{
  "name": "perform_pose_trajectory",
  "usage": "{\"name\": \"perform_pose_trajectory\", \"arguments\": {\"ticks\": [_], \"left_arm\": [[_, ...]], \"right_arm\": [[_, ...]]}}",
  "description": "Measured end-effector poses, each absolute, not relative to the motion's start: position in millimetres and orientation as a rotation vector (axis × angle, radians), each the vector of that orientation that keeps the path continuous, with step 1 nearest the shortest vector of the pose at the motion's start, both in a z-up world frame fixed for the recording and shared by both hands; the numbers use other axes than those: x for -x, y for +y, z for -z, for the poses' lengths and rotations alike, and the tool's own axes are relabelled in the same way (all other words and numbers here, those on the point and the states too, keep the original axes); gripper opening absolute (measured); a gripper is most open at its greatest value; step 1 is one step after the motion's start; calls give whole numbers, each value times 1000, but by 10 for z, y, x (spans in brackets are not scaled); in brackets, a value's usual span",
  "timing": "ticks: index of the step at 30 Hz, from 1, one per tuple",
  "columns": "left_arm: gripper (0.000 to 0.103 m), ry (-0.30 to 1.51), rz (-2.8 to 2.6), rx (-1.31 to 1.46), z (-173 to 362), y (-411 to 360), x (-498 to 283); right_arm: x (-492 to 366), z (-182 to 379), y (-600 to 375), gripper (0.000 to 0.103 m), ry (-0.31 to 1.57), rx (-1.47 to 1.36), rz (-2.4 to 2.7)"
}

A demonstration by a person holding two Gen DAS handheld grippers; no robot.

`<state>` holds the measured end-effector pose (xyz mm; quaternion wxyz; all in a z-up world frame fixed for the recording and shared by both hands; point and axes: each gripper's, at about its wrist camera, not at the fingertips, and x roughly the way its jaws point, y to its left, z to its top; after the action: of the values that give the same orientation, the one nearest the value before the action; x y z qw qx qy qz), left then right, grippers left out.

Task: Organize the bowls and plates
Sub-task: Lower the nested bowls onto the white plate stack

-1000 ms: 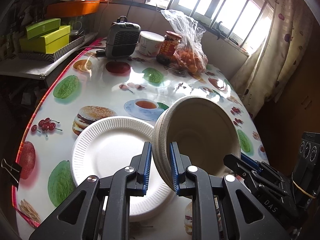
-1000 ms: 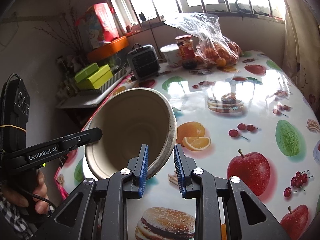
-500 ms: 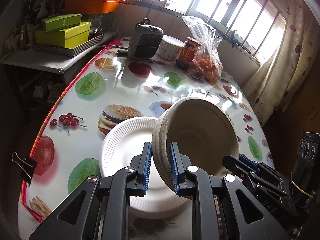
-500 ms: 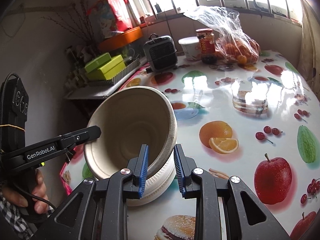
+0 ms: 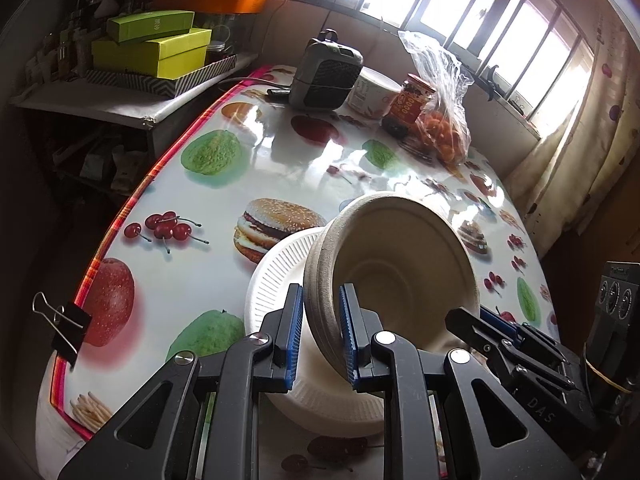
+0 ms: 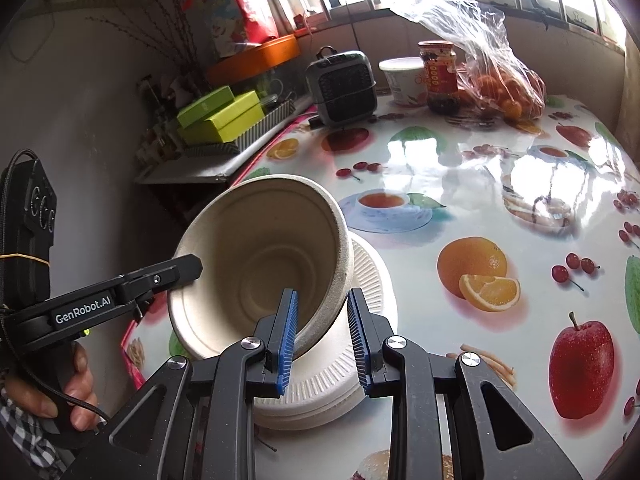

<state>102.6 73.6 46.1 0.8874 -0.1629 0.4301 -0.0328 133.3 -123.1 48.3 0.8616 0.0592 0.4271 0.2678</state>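
A stack of beige paper bowls (image 5: pixel 396 264) is tilted over a stack of white ribbed paper plates (image 5: pixel 276 280) near the table's front edge. My left gripper (image 5: pixel 320 332) is shut on the bowls' left rim. In the right wrist view the same bowls (image 6: pixel 260 264) lean over the plates (image 6: pixel 360 360). My right gripper (image 6: pixel 322 336) has its jaws around the bowls' right rim with a gap on the outer side, so it looks open. The left gripper's finger (image 6: pixel 176 272) shows on the bowls' far rim.
The table (image 5: pixel 224 200) has a glossy fruit-print cloth. At its far end stand a small grey heater (image 5: pixel 324 76), a white tub (image 5: pixel 372 92), a red-labelled jar (image 5: pixel 408 104) and a plastic bag of oranges (image 5: pixel 440 132). A binder clip (image 5: pixel 64 324) grips the left edge. Green boxes (image 5: pixel 156 48) sit on a side shelf.
Both grippers have carried the bowls toward the table's front-left and lowered them over the plate stack. The right jaws stand a little wider than before.
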Motion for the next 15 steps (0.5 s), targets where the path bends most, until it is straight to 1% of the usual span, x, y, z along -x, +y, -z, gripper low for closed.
{"name": "perform_pose_trajectory", "arguments": {"ticks": [15], "left_arm": [[19,914,65,356,-368,811,-1054]], "right_arm": [[-1402,-397,-1150,25,926,-121,-560]]}}
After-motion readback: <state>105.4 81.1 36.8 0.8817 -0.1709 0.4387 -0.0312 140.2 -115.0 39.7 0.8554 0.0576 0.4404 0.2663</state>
